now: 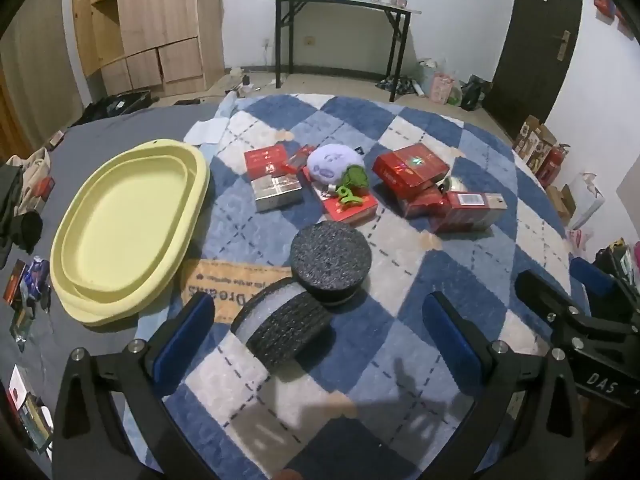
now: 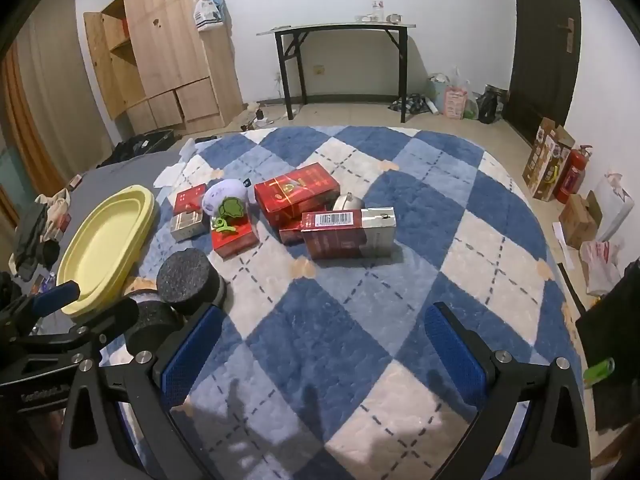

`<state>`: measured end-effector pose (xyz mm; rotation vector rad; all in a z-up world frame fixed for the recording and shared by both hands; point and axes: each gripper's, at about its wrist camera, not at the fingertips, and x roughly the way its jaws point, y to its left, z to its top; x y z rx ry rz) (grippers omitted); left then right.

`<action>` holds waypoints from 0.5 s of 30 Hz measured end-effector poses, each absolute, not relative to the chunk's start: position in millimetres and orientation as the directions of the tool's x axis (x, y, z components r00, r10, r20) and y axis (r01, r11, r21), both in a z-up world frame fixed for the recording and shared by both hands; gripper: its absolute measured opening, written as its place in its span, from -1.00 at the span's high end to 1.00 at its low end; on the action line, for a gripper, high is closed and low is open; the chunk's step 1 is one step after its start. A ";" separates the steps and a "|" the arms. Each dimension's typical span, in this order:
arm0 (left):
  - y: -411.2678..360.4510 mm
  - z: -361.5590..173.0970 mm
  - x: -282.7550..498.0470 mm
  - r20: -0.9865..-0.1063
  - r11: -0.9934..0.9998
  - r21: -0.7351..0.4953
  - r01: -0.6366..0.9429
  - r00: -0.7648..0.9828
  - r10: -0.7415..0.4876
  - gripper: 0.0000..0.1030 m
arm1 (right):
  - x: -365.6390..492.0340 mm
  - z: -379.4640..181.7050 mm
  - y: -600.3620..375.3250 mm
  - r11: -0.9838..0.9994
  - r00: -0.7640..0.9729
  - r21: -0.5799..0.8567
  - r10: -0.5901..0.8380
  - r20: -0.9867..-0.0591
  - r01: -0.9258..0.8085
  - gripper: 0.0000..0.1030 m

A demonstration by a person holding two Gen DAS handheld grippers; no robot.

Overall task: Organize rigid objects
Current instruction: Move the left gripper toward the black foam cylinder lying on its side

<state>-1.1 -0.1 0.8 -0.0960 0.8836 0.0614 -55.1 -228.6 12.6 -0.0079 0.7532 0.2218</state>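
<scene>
Nothing has been picked up yet, so I'd say the sorting is only at its start. The left hand-held gripper (image 1: pixel 318 340) and the right hand-held gripper (image 2: pixel 324 348) both hang spread wide and empty over the blue-and-white checked blanket (image 2: pixel 400 280). The shallow pale-yellow oval plastic tray (image 1: pixel 120 232) lies empty at the left. The red cardboard boxes (image 2: pixel 296 194) sit clustered mid-blanket, well apart from the tray, and two black foam discs (image 1: pixel 330 262) lie nearer. The next move likely calls for lowering over one box and closing squarely.

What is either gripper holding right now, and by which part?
Nothing. The left gripper and the right gripper both stand wide open above the rug, with nothing between the pads.
</scene>
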 end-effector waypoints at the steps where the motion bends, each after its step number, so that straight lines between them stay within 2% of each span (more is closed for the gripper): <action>1: -0.1 1.3 -1.6 -0.772 0.994 -0.057 -0.093 0.635 0.016 -1.00 | -54.9 12.4 -228.8 0.976 0.706 0.075 0.199 -0.679 -0.202 -0.99; 7: 9.7 -11.8 -1.4 -0.789 0.988 -0.061 -0.143 0.614 0.040 -1.00 | -53.8 10.9 -229.8 0.978 0.708 0.073 0.192 -0.679 -0.195 -0.99; 15: 20.0 -19.4 3.8 -0.823 0.984 -0.096 -0.150 0.567 0.006 -1.00 | -58.3 3.9 -220.8 0.977 0.707 0.074 0.196 -0.680 -0.199 -0.99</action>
